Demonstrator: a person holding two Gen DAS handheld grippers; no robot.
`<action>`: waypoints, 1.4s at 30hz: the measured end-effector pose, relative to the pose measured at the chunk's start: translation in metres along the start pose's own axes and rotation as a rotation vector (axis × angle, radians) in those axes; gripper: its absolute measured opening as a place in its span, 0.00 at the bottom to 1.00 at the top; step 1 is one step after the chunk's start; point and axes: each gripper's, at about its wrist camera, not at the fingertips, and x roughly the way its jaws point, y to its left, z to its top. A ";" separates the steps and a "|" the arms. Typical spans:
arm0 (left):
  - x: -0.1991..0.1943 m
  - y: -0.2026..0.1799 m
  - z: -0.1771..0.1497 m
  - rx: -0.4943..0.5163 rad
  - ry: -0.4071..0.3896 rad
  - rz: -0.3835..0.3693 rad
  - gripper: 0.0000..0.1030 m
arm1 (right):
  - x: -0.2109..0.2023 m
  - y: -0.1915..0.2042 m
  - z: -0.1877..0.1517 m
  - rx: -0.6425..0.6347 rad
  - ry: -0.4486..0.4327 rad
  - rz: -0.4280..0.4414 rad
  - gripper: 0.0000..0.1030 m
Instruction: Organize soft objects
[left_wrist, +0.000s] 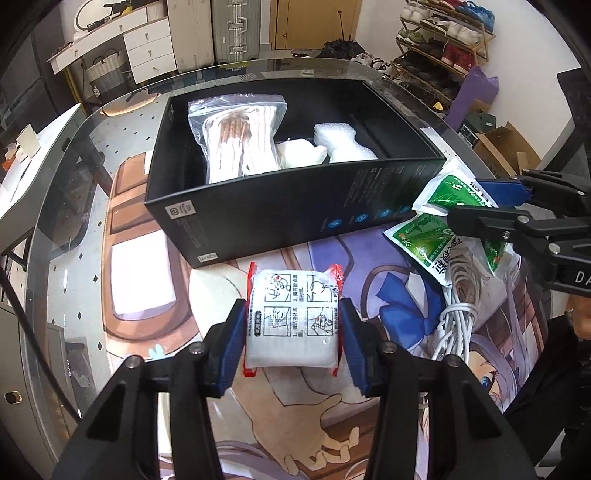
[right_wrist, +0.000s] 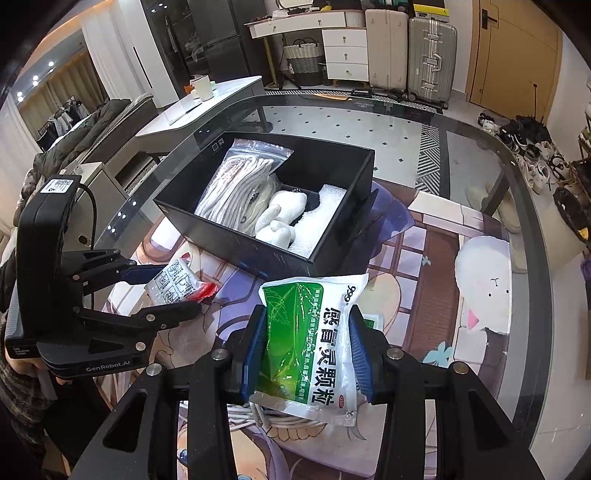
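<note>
My left gripper (left_wrist: 293, 332) is shut on a white packet with red ends (left_wrist: 293, 317), held above the printed mat in front of the black box (left_wrist: 258, 218). It also shows in the right wrist view (right_wrist: 173, 284). My right gripper (right_wrist: 308, 350) is shut on a green and white medicine sachet (right_wrist: 314, 339), right of the box. A second green sachet (left_wrist: 424, 240) lies beneath it. The box (right_wrist: 332, 166) holds a zip bag of rope (left_wrist: 240, 136), a white plush toy (right_wrist: 280, 218) and white foam (left_wrist: 343, 142).
A coiled white cable (left_wrist: 458, 317) lies on the mat under the right gripper. The glass table's rim (left_wrist: 51, 206) curves at the left. A purple plastic sheet (right_wrist: 391, 214) lies right of the box. Furniture and suitcases stand beyond the table.
</note>
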 end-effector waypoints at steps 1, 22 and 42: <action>-0.001 -0.001 0.001 0.004 -0.002 0.003 0.46 | 0.000 0.002 0.000 -0.004 -0.001 0.002 0.41; -0.039 -0.017 0.002 -0.003 -0.087 -0.007 0.46 | -0.017 0.017 -0.005 0.016 -0.014 0.010 0.41; -0.068 -0.023 0.017 0.000 -0.139 -0.019 0.46 | -0.040 0.024 -0.001 0.036 -0.049 0.008 0.41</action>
